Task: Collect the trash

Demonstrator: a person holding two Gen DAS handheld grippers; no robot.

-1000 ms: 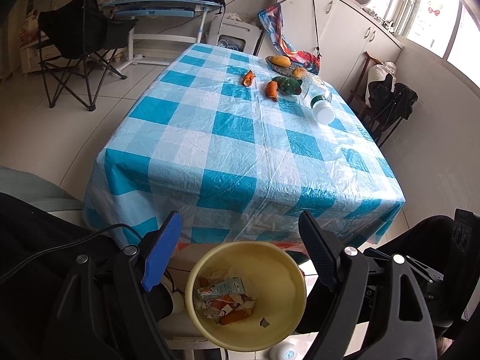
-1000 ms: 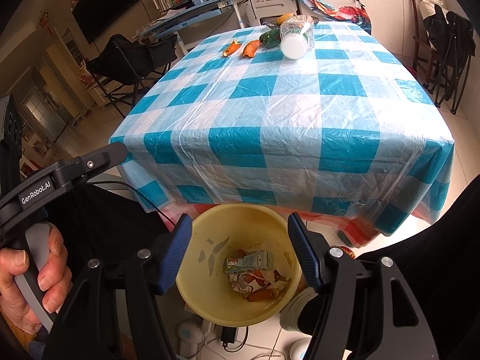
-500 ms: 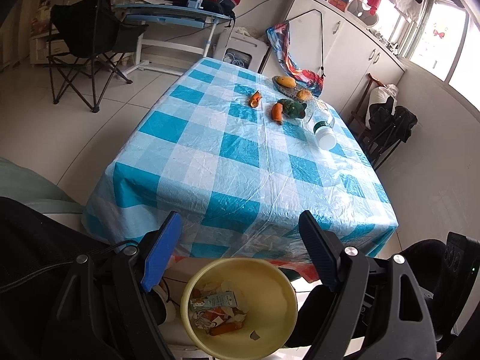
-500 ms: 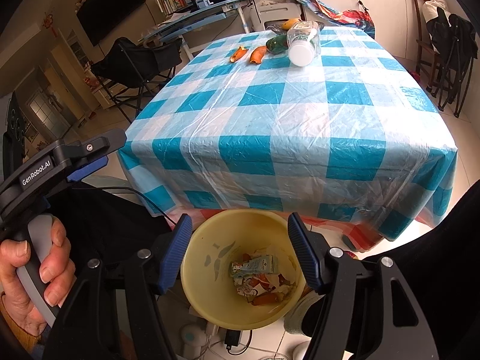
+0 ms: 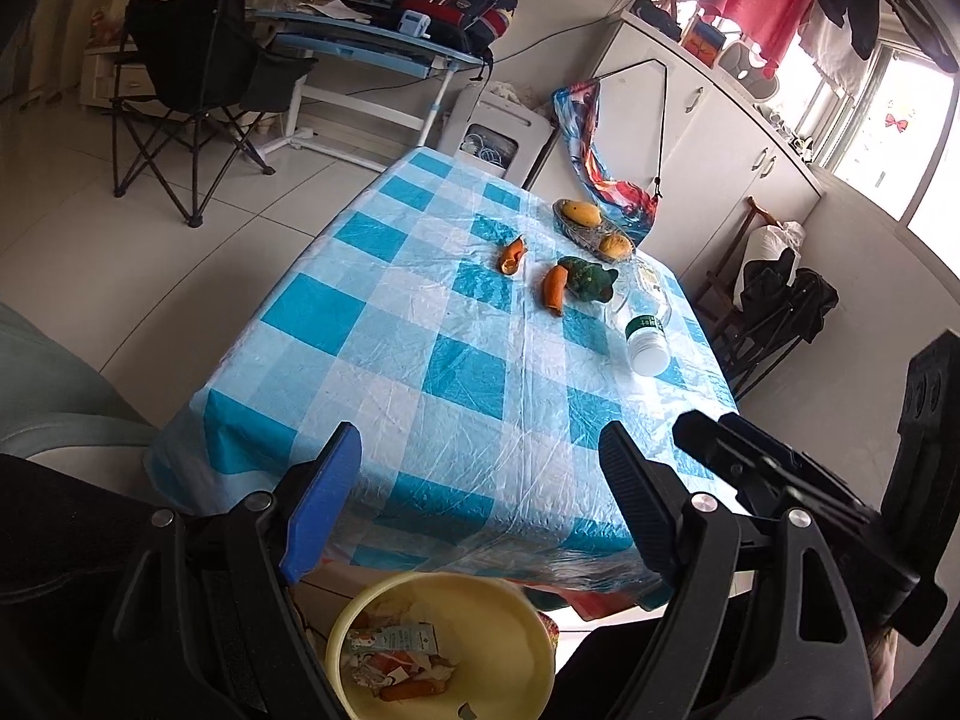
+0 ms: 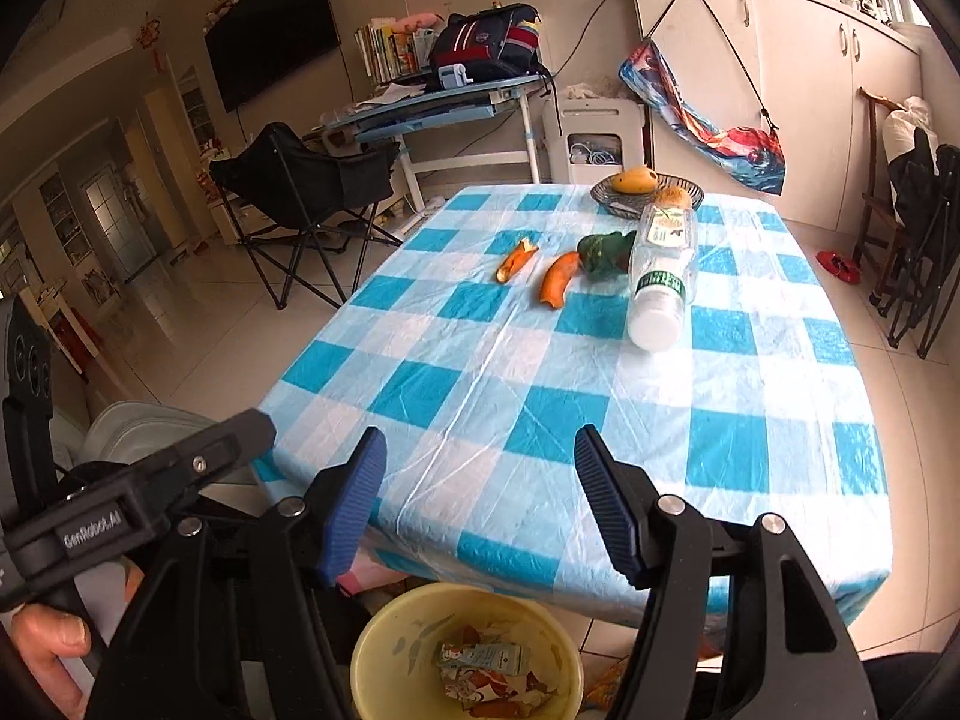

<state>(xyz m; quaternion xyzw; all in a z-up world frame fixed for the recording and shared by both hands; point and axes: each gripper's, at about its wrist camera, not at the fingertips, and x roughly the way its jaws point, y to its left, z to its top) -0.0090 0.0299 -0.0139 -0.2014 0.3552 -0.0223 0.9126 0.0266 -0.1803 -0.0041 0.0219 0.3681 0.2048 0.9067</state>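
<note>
A yellow bin holding paper scraps and a carton stands on the floor at the table's near edge, below both grippers. On the blue checked tablecloth far off lie an orange peel, a second orange piece, a green crumpled thing and a plastic bottle on its side. My left gripper is open and empty. My right gripper holds nothing, and its jaws are closing a little.
A dark bowl with fruit sits at the table's far end. A black folding chair stands left of the table; another chair with clothes stands on the right. White cabinets line the far wall.
Both grippers have risen from over the bin and now look onto the table. The bin has slid toward the bottom of both views. The right jaws have narrowed slightly.
</note>
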